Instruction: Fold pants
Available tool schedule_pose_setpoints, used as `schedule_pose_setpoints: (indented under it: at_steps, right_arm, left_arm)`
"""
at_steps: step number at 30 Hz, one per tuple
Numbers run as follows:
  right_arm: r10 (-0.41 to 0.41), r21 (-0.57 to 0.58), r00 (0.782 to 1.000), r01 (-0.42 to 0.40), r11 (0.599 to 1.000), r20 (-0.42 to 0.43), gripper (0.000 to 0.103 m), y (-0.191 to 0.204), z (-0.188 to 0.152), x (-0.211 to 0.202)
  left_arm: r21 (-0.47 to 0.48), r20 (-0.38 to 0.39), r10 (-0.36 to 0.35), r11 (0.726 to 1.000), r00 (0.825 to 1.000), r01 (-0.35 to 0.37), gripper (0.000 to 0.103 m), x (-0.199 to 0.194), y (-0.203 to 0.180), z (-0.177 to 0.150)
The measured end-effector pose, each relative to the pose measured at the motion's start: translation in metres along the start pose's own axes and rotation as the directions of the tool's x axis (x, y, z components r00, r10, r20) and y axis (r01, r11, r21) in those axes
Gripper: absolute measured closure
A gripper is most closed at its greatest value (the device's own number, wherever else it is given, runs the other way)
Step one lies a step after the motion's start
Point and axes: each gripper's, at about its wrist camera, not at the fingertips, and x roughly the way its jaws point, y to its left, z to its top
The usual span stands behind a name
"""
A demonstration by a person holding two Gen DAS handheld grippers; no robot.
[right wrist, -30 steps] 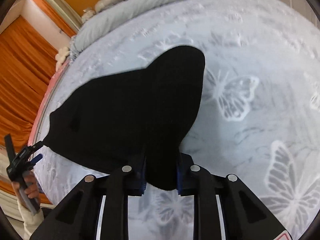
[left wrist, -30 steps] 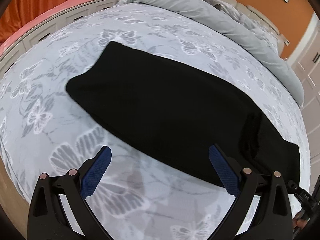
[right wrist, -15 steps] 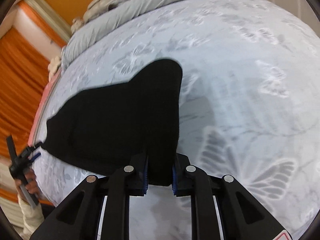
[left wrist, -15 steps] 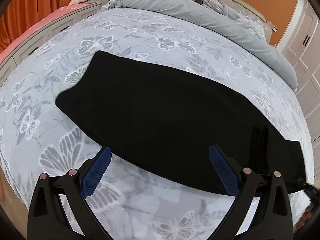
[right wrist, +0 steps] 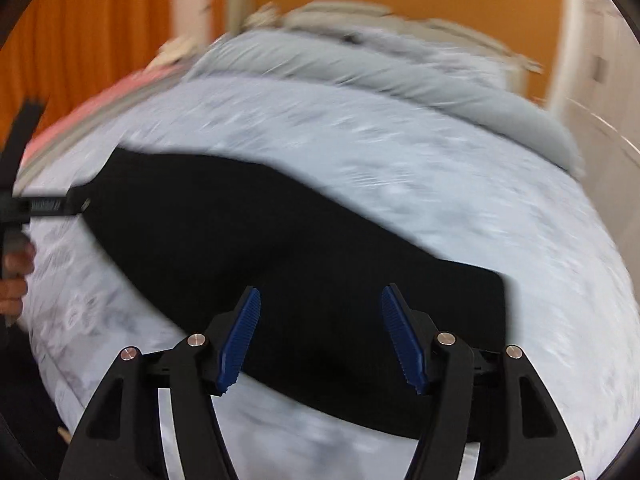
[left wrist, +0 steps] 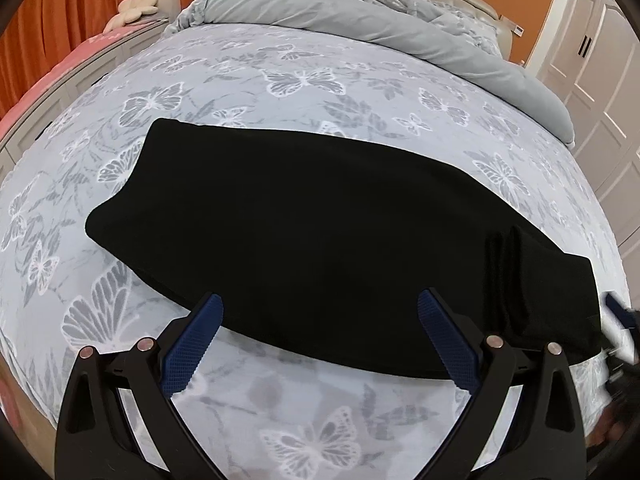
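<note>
The black pants (left wrist: 304,224) lie flat as one long folded strip across the butterfly-print bed sheet (left wrist: 360,92). My left gripper (left wrist: 320,300) hovers open over the strip's near edge, with nothing between its blue pads. At the strip's right end, the right gripper (left wrist: 618,314) shows as a blur. In the blurred right wrist view, the right gripper (right wrist: 320,296) has its jaws opening above the pants (right wrist: 280,248), and no cloth is pinched. The left gripper (right wrist: 44,204) and the hand (right wrist: 14,276) holding it sit at the strip's left end.
A rolled grey duvet (left wrist: 360,28) lies across the head of the bed. White wardrobe doors (left wrist: 600,80) stand to the right. Orange curtains (left wrist: 60,20) and a pink-topped ledge (left wrist: 80,52) run along the left.
My right gripper has let go of the pants end it was pinching and stands open, and that end now lies flat. The right view has rolled sharply. My left gripper drifted sideways, staying open.
</note>
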Motion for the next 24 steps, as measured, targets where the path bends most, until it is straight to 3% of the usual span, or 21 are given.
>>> schedule_pose_setpoints:
  at_steps: [3,6,8,11,12,17,20,22,24]
  right_arm:
    - [0.001,-0.088,0.998,-0.006,0.996,-0.057,0.042,0.037,0.008,0.032]
    - [-0.026,-0.091,0.994,0.016,0.996,-0.103,0.044,0.042,0.01,0.055]
    - [0.026,-0.032,0.991,-0.03,0.999,-0.134,0.056,0.04,0.01,0.063]
    - [0.071,0.035,0.988,-0.067,0.997,-0.138,0.09,0.036,0.012,0.066]
    - [0.078,0.058,0.987,-0.071,0.996,-0.137,0.094,0.033,0.015,0.065]
    - [0.143,0.145,0.989,-0.138,0.98,-0.024,0.095,0.038,0.044,0.049]
    - [0.178,0.131,0.984,-0.179,0.975,0.019,0.095,0.057,0.061,0.05]
    - [0.206,0.124,0.978,-0.201,0.972,-0.027,0.095,0.073,0.064,0.071]
    - [0.195,0.119,0.971,-0.178,0.977,-0.142,0.089,0.087,0.053,0.11]
  left_arm:
    - [0.002,-0.004,-0.006,1.0,1.0,0.006,0.007,-0.001,0.001,0.0]
    - [0.003,-0.001,-0.004,1.0,1.0,0.004,0.007,-0.003,0.007,-0.001]
    - [0.002,-0.004,-0.01,1.0,1.0,0.01,0.007,-0.005,0.013,-0.001]
    - [0.005,-0.004,-0.013,1.0,1.0,0.013,0.007,-0.008,0.021,-0.003]
    - [0.006,-0.003,-0.011,1.0,1.0,0.011,0.007,-0.009,0.024,-0.004]
    - [-0.039,0.002,0.009,0.999,1.0,-0.009,0.007,-0.014,0.055,-0.004]
    - [-0.073,0.004,0.028,0.997,1.0,-0.028,0.007,-0.015,0.073,-0.003]
    - [-0.088,0.004,0.043,0.995,0.999,-0.043,0.007,-0.015,0.083,-0.004]
    - [-0.108,-0.004,0.055,0.993,0.998,-0.055,0.007,-0.013,0.094,-0.004]
